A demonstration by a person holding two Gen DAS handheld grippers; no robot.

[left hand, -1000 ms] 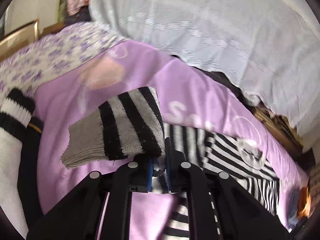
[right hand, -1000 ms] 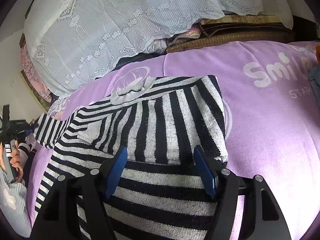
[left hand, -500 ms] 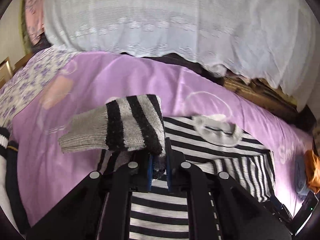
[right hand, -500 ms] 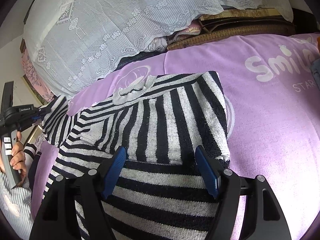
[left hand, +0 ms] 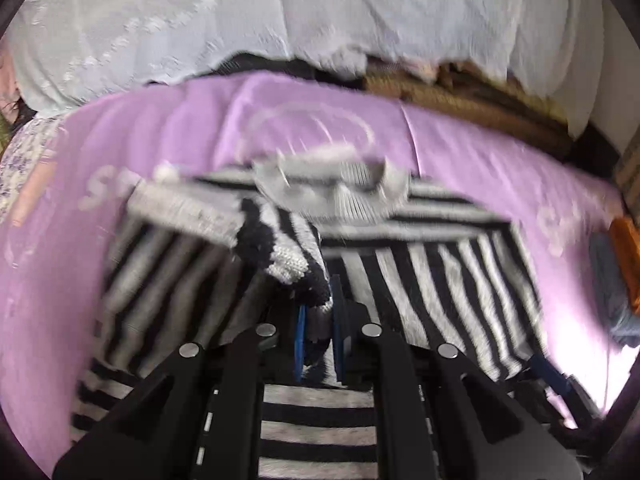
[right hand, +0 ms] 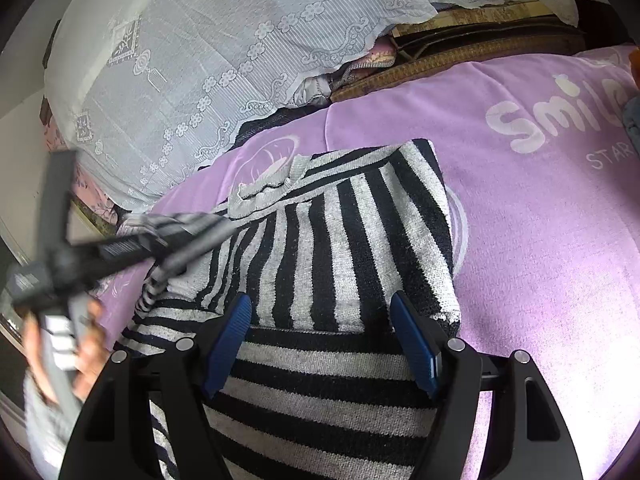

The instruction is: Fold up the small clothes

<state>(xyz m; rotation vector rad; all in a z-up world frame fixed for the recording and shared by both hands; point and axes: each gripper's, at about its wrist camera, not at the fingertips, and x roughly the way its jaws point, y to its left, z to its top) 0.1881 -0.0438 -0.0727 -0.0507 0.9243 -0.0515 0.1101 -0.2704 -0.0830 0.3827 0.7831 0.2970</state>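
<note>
1. Since the earlier frame, the left gripper has carried the striped sleeve from out over the bare purple blanket in across the sweater; the cuff now hangs over the sweater's chest, just below the grey collar.
2. The left gripper's fingers are pressed together, pinching the sleeve fabric between the blue pads; this tight hold seems meant to let the sleeve be dragged inward without slipping.
3. The right gripper hovers low over the sweater's lower right part with its fingers spread wide. Whether the pads press the knit I cannot tell; its place suggests it steadies the body while the sleeve crosses.
4. The sweater lies flat on the blanket, collar away from the person, its right sleeve already folded in.
5. In the right wrist view, the hand holding the left tool has come closer than before and is blurred.
</note>
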